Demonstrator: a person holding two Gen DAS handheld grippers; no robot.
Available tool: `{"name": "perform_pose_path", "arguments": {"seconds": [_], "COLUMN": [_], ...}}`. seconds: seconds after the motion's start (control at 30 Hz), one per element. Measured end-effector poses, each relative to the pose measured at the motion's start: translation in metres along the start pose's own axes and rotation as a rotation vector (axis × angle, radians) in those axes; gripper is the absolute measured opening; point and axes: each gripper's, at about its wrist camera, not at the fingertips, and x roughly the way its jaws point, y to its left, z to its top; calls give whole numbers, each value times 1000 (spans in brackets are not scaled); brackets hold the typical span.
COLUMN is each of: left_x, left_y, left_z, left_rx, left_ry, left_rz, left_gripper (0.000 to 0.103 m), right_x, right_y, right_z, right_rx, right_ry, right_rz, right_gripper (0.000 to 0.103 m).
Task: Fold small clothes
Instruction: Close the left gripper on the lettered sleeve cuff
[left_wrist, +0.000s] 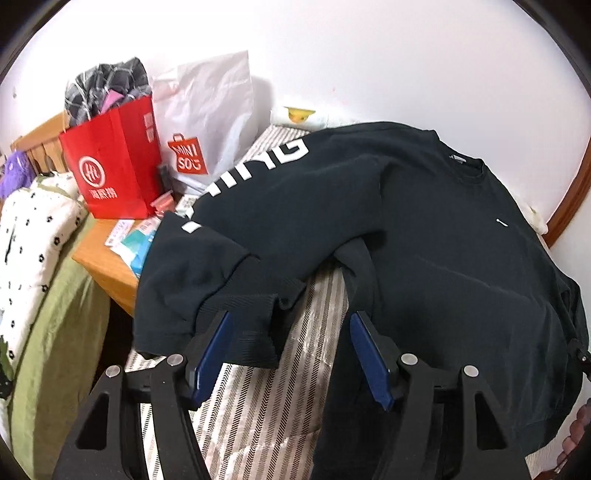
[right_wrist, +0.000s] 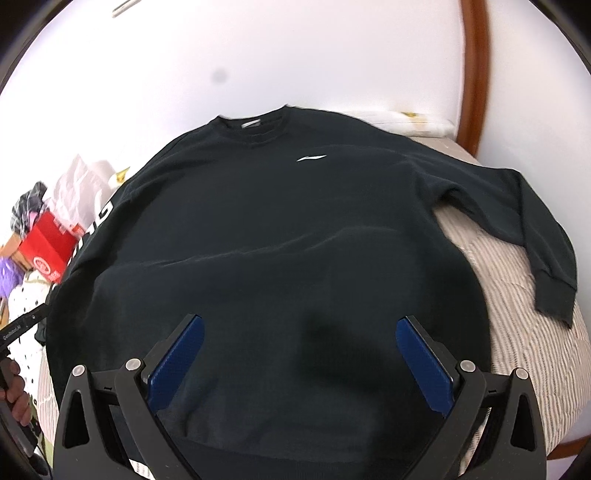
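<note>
The black sweatshirt (right_wrist: 280, 236) lay front-up on my striped bedcover (right_wrist: 517, 332), spread across most of it. Its long axis ran from the hem, nearest me, up to the round collar (right_wrist: 255, 123), which pointed away toward the white wall (right_wrist: 295, 48). A small white logo (right_wrist: 312, 158) sat on the chest, just below and to the right of the collar.

The right sleeve (right_wrist: 532, 229) stretched out sideways from the shoulder, then bent down over the bed's edge, its cuff pointing back toward me. The left sleeve (left_wrist: 236, 206), printed with big white letters, ran down from the shoulder toward me and off to the left; its cuff end (left_wrist: 255, 328) was folded over on the bedcover, beside the body of the shirt.

My left gripper (left_wrist: 291, 350) stood with its blue pads (left_wrist: 212, 354) apart, the cuff lying between them, though neither pad pressed on it. My right gripper (right_wrist: 299, 354) hovered over the lower front of the sweatshirt, jaws spread wide, nothing clamped.

To the left, a wooden side table (left_wrist: 107, 266) held a red paper bag (left_wrist: 114, 162) stuffed with plaid cloth and a white shopping bag (left_wrist: 210, 122) behind it.
</note>
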Motion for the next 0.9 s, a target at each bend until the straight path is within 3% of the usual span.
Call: {"name": "perform_pose_path", "arguments": {"seconds": [0.23,0.37,0.47,0.57,0.6,0.63,0.67,0.9], "left_x": [30,43,47,47,47,46,44,1], "left_y": [-4,2,3,5,8,10,13,-3], "left_z": [-2,0,1,1,1,2,4,27], "left_rx": [22,5,19,41,40,35,21,40], "left_ry": [51,54,43,28,28,32,44,-46], "left_rz": [-29,-23,6,70,67,41,-2,-30], "left_gripper": [63,56,44,20,16,4,3,3], "right_x": [10,12,13,14,14,14,14,11], "right_y": [23,24,24,26,28,30,32,42], "right_z": [0,0,2,3,3,4,4,7], "right_rx": [-61,-73,-76,-79,-84,-89,-96,-116], "right_ry": [26,36,41,47,47,47,47,37], "right_rz": [-30,-68,-89,-103,-104,-105,-105,-65], "right_gripper": [102,102,102,102,102,102,102,102]}}
